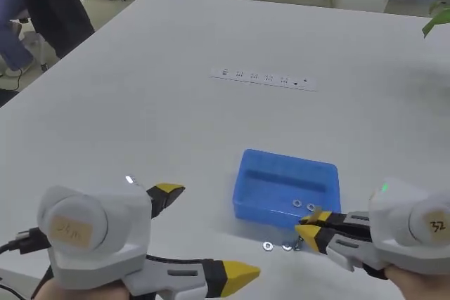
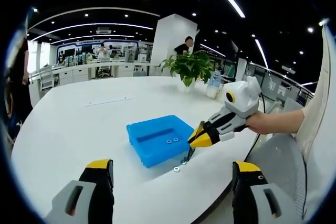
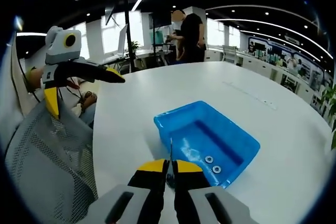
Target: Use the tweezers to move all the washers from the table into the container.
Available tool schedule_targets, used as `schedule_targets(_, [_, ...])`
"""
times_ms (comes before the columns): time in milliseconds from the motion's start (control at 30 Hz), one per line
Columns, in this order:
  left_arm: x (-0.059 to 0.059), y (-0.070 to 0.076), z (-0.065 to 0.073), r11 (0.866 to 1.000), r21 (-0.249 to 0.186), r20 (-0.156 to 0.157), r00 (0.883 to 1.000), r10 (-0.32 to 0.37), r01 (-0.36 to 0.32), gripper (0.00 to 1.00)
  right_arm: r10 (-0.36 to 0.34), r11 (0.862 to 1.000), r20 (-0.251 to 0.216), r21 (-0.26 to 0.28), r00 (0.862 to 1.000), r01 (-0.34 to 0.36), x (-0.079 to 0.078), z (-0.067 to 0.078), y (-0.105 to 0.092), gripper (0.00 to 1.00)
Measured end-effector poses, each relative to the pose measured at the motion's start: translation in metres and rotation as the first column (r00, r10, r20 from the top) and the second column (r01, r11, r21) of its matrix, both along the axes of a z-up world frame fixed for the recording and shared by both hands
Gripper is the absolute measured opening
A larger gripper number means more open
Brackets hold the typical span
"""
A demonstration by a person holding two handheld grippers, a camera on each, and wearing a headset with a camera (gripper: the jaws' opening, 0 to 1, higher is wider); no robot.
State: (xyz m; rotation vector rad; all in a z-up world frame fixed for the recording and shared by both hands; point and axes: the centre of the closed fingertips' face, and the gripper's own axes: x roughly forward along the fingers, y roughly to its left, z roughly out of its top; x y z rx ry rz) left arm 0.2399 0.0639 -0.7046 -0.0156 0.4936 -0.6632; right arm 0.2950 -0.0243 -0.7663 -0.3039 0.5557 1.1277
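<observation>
- Tweezers (image 3: 171, 153) sit nearest the lens in the right gripper view, clamped between the narrow jaws of the right tool (image 3: 171, 165). The thin legs project forward, so the fine tip, not the broad jaws, meets the small parts.
- Tip position: lowered to the surface (image 1: 140, 103), among the loose washers (image 1: 268, 246) just in front of the near wall of the container (image 1: 253, 212). Whether a washer is caught in the tip cannot be told.
- Washers on the surface: two small, flat, silver rings, lying near each other and just beside the container.
- Washers inside: two more (image 1: 297, 204) lie flat on the container floor, toward the near wall. The task is judged partly complete.
- Container: a shallow, open-topped blue tray resting flat on the surface. Its low wall should allow a short lift-over.
- Left tool (image 1: 209, 230): jaws spread wide, holding nothing. It is held well apart from the container, judged to leave the work area free.
</observation>
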Motion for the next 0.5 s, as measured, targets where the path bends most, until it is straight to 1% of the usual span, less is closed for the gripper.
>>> schedule_targets(133, [-0.002,0.0,-0.001,1.0,0.009,-0.001,1.0,-0.005,0.005,0.96,-0.004,1.0,-0.001,-0.007,1.0,0.004,0.002,0.0,-0.002,0.01])
schedule_targets(200, [-0.002,0.001,0.0,1.0,0.006,0.002,1.0,-0.002,0.001,0.96,-0.011,1.0,0.003,-0.012,1.0,0.011,0.003,0.0,-0.003,0.01])
schedule_targets(233, [-0.002,0.001,0.0,1.0,0.003,0.002,1.0,0.001,-0.001,0.96,-0.024,1.0,-0.007,0.002,1.0,0.024,0.004,0.003,-0.004,0.01])
schedule_targets(300, [-0.002,0.002,0.001,1.0,0.001,0.005,1.0,0.003,-0.003,0.96,-0.049,0.998,-0.03,0.046,0.998,0.05,0.006,0.011,-0.004,0.01])
schedule_targets(333, [-0.002,0.002,0.001,1.0,0.003,0.004,1.0,0.003,-0.003,0.96,-0.05,0.997,-0.036,0.054,0.998,0.051,0.005,0.014,-0.005,0.01])
schedule_targets(433, [-0.003,0.002,0.0,1.0,0.005,0.002,1.0,0.001,-0.001,0.96,-0.042,0.998,-0.034,0.054,0.999,0.044,0.004,0.022,-0.006,0.01])
schedule_targets(500, [-0.003,0.002,0.0,1.0,0.008,0.005,1.0,-0.002,0.002,0.96,-0.022,0.998,-0.032,0.053,0.999,0.024,0.002,0.027,-0.007,0.01])
